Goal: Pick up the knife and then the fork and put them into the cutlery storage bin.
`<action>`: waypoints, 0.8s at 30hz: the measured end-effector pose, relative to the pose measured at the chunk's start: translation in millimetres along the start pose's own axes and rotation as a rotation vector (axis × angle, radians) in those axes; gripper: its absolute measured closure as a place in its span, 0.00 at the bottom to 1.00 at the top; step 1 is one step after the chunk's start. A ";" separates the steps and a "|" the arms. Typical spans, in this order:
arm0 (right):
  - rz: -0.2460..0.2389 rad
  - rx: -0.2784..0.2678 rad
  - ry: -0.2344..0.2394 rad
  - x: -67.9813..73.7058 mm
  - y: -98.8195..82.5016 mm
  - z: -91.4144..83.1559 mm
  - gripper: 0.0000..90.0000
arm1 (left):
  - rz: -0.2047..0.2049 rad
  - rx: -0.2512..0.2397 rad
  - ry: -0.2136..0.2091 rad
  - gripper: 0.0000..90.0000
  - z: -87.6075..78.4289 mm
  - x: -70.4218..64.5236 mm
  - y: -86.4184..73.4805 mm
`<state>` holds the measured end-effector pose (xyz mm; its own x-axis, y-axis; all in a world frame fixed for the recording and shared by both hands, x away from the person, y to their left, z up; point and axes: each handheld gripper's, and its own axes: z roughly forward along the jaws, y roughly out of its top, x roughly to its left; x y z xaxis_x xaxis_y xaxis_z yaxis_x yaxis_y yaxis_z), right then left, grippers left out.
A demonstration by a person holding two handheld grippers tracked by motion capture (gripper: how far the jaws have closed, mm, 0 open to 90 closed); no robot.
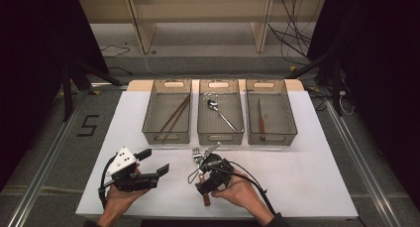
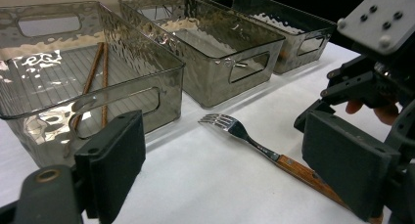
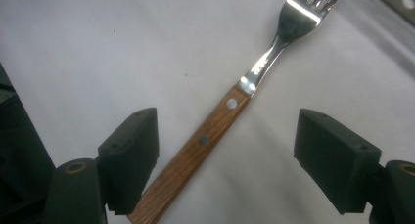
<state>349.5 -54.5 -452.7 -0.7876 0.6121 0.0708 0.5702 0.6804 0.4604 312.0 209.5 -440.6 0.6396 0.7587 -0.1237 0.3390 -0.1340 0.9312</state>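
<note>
The fork (image 3: 235, 106) lies near the desk's (image 1: 307, 177) front edge, tines toward the bins. The right gripper (image 3: 225, 155) straddles its handle, jaws wide. The left gripper (image 1: 148, 170), farther off, is wide and empty.

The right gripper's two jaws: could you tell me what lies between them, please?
The fork's wooden handle lies on the table between the open right gripper's jaws, untouched, in the right gripper view.

A fork (image 3: 230, 104) with a wooden, two-riveted handle and steel tines lies flat on the white table (image 1: 307, 177), tines toward the far side, near the middle tray (image 1: 221, 133), between open jaws.
</note>
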 end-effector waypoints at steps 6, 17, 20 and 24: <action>-0.005 0.015 -0.001 1.5 0.3 5.5 0.29 | 0.001 0.000 0.000 0.18 0.0 0.1 -0.1; -0.033 0.077 -0.023 4.0 -1.1 15.5 0.37 | 0.002 0.001 0.000 0.18 0.0 0.1 -0.1; -0.038 0.083 -0.020 5.5 -0.8 17.1 0.40 | 0.001 0.000 0.000 0.18 0.0 0.0 -0.1; -0.047 0.089 -0.027 7.3 -0.2 18.4 0.41 | 0.002 0.001 0.000 0.18 0.2 -0.2 -0.1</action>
<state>348.0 -42.7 -468.6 -0.8083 0.5882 0.0268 0.5521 0.7413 0.3817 312.0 209.3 -440.7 0.6401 0.7586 -0.1219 0.3385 -0.1360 0.9311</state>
